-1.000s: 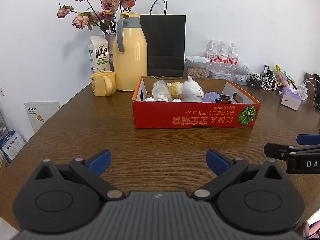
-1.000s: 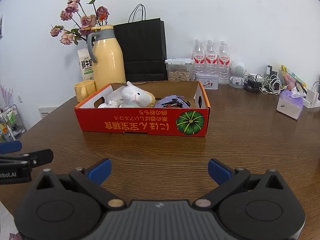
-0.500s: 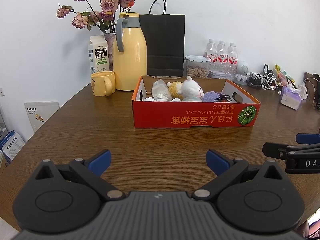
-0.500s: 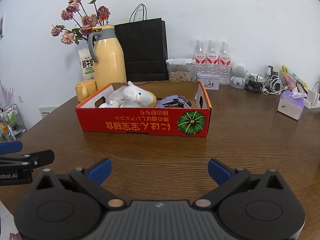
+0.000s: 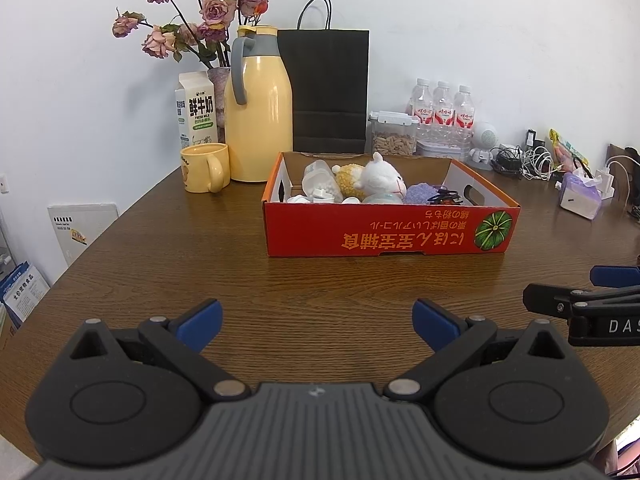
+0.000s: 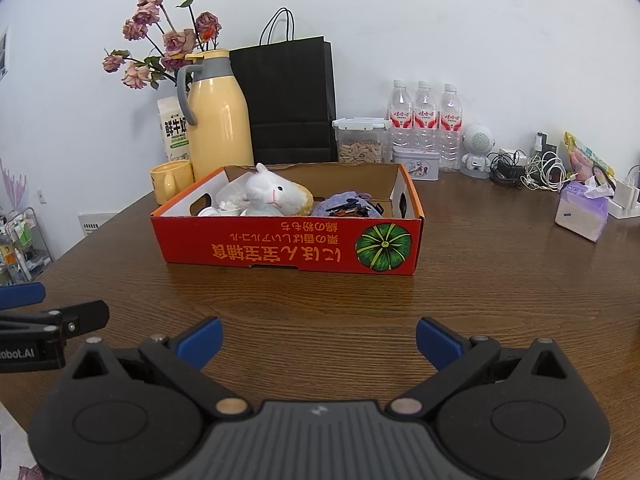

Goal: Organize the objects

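Observation:
A red cardboard box (image 5: 388, 234) (image 6: 288, 244) stands on the brown wooden table. In it lie a white plush sheep (image 5: 382, 180) (image 6: 272, 192), a yellow plush (image 5: 350, 178), a clear bottle (image 5: 316, 176), small white items, a purple cloth (image 5: 420, 194) (image 6: 340, 204) and black hair clips (image 5: 444, 196) (image 6: 352, 210). My left gripper (image 5: 318, 320) is open and empty, low over the table in front of the box. My right gripper (image 6: 318, 340) is open and empty, beside it to the right.
Behind the box stand a yellow thermos jug (image 5: 258, 112), yellow mug (image 5: 204, 168), milk carton (image 5: 196, 112), vase of dried roses (image 5: 196, 20), black paper bag (image 5: 328, 88), snack jar (image 5: 392, 134), three water bottles (image 5: 442, 112), cables (image 6: 528, 168) and a tissue pack (image 6: 582, 216).
The right gripper has edged slightly forward and right; the box looks a little nearer. The left gripper has barely moved. Both stay open.

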Available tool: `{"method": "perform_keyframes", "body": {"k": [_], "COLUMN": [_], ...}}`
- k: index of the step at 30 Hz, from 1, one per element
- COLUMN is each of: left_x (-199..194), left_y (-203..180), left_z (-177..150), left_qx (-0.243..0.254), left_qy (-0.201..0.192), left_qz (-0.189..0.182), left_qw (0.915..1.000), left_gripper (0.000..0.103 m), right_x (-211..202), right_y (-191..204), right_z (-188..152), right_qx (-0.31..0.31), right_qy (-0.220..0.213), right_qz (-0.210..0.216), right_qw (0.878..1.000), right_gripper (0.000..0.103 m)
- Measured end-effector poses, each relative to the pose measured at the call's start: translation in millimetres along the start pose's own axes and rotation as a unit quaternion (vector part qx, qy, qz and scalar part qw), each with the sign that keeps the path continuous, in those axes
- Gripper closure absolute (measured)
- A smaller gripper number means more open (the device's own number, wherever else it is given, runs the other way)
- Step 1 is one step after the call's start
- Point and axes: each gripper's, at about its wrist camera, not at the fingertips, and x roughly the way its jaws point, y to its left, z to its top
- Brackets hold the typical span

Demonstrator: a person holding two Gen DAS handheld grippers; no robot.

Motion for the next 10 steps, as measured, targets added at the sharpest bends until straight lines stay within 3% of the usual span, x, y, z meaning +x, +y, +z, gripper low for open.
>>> {"method": "perform_keyframes", "body": {"k": [10], "left_x": [0.1], "left_y": [-0.1], "left_z": [-0.9], "left_qx": [-0.005], "left_qy": [0.001], "left_qz": [-0.003], "left_qw": [1.0000], "left_gripper": [0.000], "right_x": [0.1], "right_y": [0.1], "right_z": [-1.0], "right_qx": [-0.001], "right_qy": [0.001], "right_qz": [0.000], "right_qw": [1.000], "right_gripper": [0.000]}}
